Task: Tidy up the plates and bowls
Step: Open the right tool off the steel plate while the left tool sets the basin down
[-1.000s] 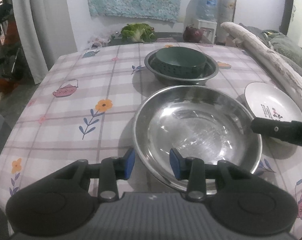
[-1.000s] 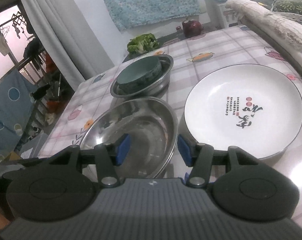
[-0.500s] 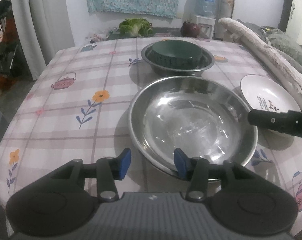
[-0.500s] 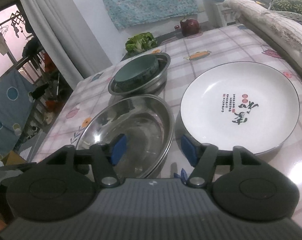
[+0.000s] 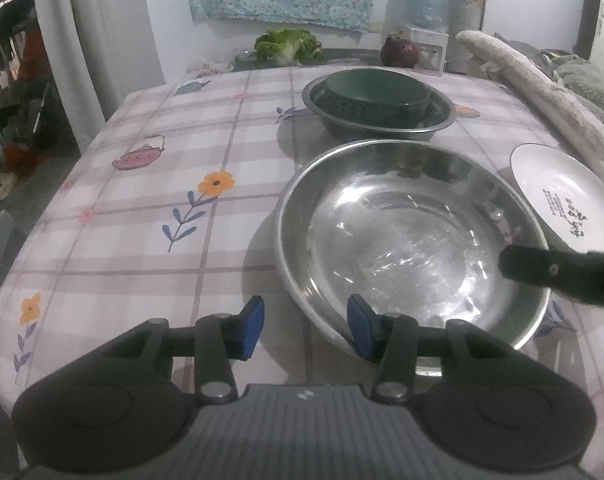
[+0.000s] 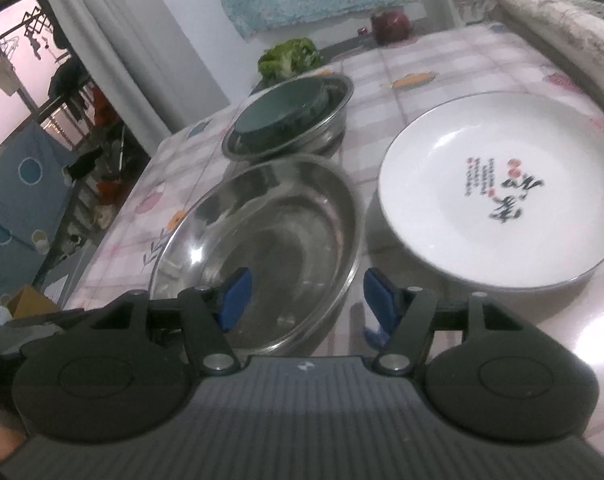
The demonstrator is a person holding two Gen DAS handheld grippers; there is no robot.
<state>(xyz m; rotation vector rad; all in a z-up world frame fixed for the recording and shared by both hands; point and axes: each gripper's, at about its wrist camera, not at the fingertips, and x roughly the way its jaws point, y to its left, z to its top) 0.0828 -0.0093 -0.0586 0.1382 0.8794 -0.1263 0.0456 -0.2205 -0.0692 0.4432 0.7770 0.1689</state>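
**Q:** ok so where are your grippers at and where's the dishware?

**A:** My left gripper (image 5: 303, 326) sits low in the left wrist frame, jaws apart, nothing between them. The near rim of the big steel basin (image 5: 411, 240) falls right in that gap; can't tell if either blue pad is touching it. The basin fills the centre-right of that frame, sitting on the checked tablecloth (image 5: 154, 208).

**Q:** And the right one?

**A:** The right gripper (image 6: 305, 296) is spread wide too, gripping nothing. In the right wrist view, its left pad sits over the inside of the big steel basin (image 6: 262, 236) and its right pad hangs outside the rim, over the tablecloth (image 6: 441, 80). In the left wrist view one of its black fingers pokes in from the right edge, over the basin's right side.

**Q:** Rest of the dishes?

**A:** The white plate (image 6: 497, 188) with the red and black lettering is at centre-right of the right wrist frame, just beside the basin, small gap between them. In the left wrist view the white plate (image 5: 561, 200) is cut off by the right edge. Above the basin, the green bowl (image 5: 377, 90) sits upside down inside the smaller steel bowl (image 5: 441, 118); that pair shows upper-centre in the left wrist frame, and in the right wrist view the green bowl (image 6: 282, 116) is nested in the smaller steel bowl (image 6: 333, 100) at upper-middle.
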